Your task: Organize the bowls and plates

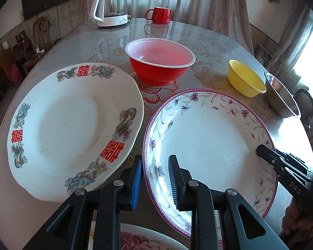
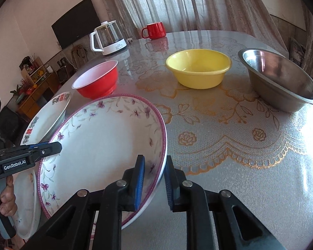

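Both grippers straddle the purple-flower plate (image 1: 208, 145) rim: left gripper (image 1: 155, 179) & right gripper (image 2: 155, 179) fingers narrow, gaps remain, not yet clamped; squeeze both evenly, lift level, clear the red-character plate (image 1: 73, 125)

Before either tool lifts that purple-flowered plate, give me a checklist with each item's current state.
1. Left tool straddles the rim of the purple-flowered white plate: ok, one finger on each side of the rim.
2. Right tool straddles the opposite rim: ok.
3. Firm clamp on both sides: cannot tell; a gap shows at each rim.
4. Plate level: not ok, it looks tilted in the right wrist view.
5. Clear of the white plate with red characters: ok, a gap shows between them.
6. Red plastic bowl, yellow plastic bowl and steel bowl stand apart from the plate: ok.
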A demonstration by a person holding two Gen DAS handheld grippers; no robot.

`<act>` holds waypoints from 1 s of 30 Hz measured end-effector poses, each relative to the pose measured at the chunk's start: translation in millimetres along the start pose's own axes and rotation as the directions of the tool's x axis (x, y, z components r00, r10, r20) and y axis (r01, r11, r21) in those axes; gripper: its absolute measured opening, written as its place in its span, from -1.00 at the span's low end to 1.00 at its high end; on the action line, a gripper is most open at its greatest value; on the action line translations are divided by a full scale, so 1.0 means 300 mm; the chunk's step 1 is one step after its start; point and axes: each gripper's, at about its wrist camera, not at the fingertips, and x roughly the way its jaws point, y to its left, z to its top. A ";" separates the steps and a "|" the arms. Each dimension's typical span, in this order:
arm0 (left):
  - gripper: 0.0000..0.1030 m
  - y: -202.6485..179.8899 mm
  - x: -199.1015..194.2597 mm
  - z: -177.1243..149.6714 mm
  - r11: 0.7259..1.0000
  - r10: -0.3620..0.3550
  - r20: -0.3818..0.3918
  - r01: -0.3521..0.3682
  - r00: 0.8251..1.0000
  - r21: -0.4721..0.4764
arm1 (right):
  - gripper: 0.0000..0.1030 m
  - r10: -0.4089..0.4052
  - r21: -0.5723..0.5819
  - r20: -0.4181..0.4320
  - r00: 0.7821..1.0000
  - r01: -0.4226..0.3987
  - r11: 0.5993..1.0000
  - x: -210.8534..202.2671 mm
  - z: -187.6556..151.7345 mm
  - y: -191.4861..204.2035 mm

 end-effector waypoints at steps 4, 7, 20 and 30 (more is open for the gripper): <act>-0.53 -0.025 -0.011 -0.023 0.999 0.032 0.012 -0.032 0.999 0.042 | -0.66 -0.044 -0.020 -0.004 0.999 0.044 0.999 0.006 0.011 0.010; -0.53 -0.019 -0.024 -0.041 0.999 0.025 0.015 -0.025 1.000 0.043 | -0.66 -0.054 -0.028 -0.013 0.998 0.054 0.998 0.016 0.030 0.010; -0.52 -0.032 -0.029 -0.078 1.000 0.010 0.010 -0.010 1.000 0.000 | -0.58 -0.081 -0.058 -0.045 0.996 0.078 0.995 0.030 0.056 0.005; -0.52 -0.041 -0.043 -0.089 1.000 0.017 0.011 -0.017 1.000 -0.018 | -0.50 -0.080 -0.027 -0.041 0.996 0.078 0.997 0.038 0.057 0.009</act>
